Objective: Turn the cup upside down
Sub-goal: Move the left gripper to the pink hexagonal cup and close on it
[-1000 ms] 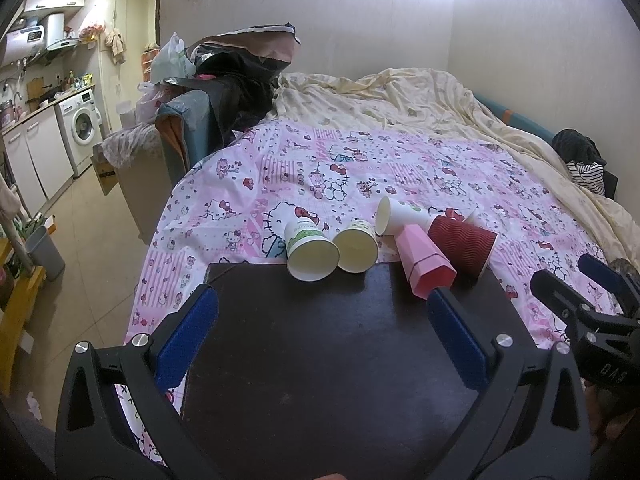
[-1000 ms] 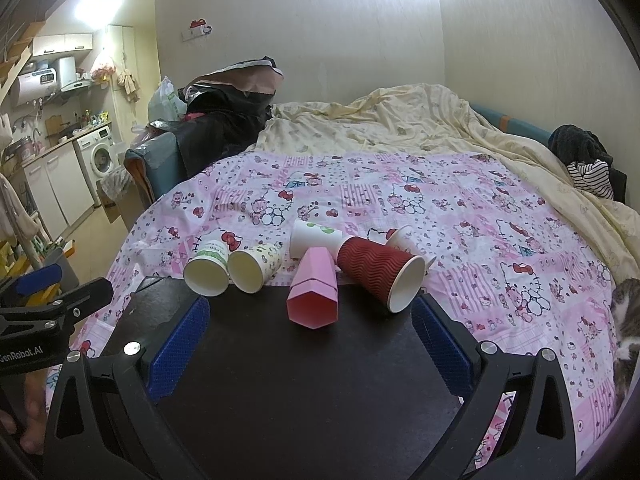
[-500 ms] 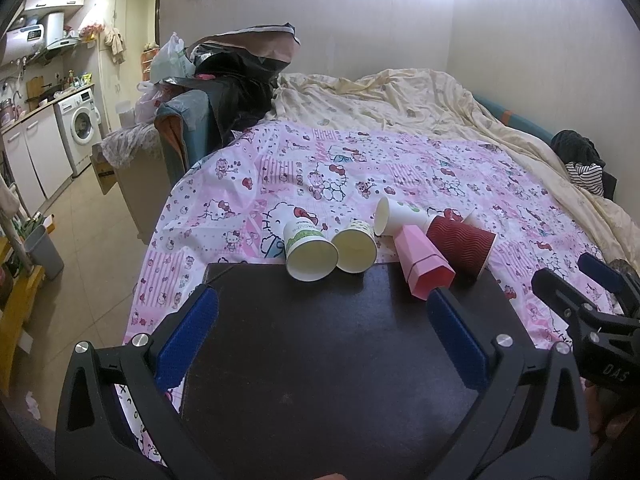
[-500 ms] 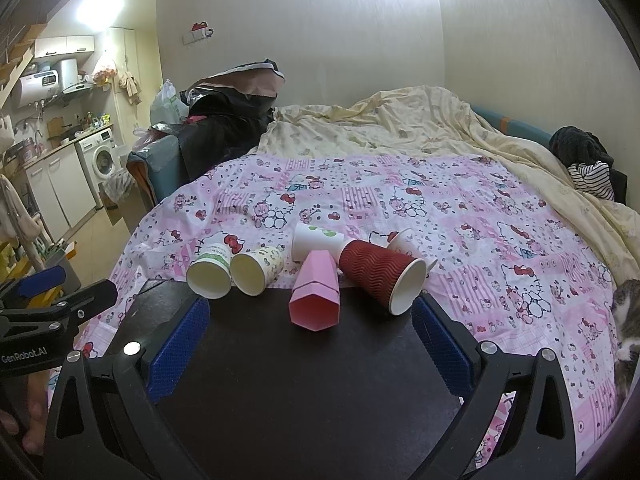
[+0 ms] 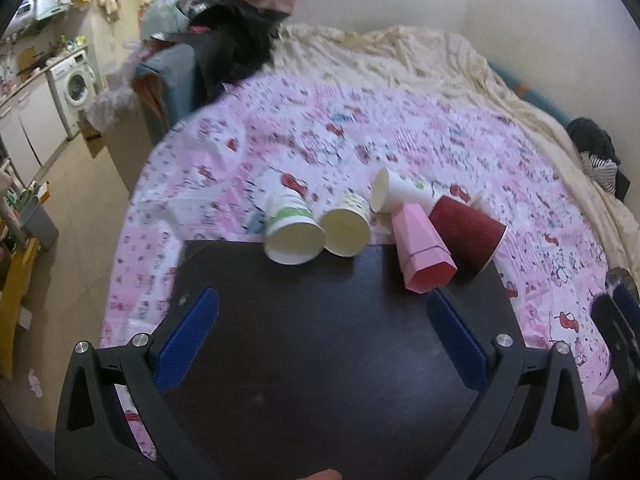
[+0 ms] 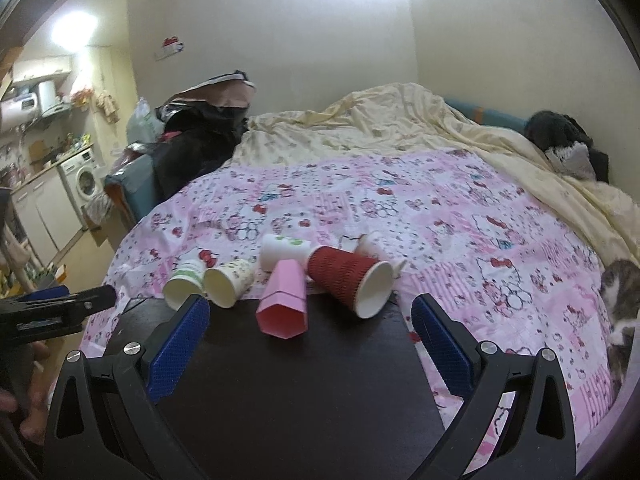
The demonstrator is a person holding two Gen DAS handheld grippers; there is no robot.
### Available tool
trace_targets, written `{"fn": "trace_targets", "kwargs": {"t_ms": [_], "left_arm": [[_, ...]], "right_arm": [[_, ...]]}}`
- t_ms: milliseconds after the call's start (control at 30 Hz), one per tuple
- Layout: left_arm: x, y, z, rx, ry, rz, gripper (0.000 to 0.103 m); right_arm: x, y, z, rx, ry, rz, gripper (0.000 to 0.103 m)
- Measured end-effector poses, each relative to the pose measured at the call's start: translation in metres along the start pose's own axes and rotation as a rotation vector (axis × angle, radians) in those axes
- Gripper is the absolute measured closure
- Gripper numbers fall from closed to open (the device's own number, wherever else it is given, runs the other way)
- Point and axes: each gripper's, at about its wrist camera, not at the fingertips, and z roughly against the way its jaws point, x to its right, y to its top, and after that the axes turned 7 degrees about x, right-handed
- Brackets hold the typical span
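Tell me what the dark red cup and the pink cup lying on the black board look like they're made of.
The dark red cup looks like paper with a ribbed, corrugated matte sleeve and a plain white lining inside its mouth. The pink cup has flat facets, crisp edges and an even matte surface, so folded card or thin plastic; the look leaves that open. The black board is smooth and dull, its material unclear.

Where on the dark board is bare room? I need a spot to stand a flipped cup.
Free: the board's near half, between the open right gripper's fingers. Crowded: its far edge, where the pink cup and red ribbed cup lie.
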Motion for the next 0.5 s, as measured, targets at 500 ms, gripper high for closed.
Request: {"fn": "trace_targets", "kwargs": {"t_ms": [500], "left_arm": [[0.097,0.040,-0.157,-0.387,-0.031,-0.066,0.009]], "right_arm": [[0.061,0.003,-0.009,-0.039,-0.061,-0.122,0.000]]}}
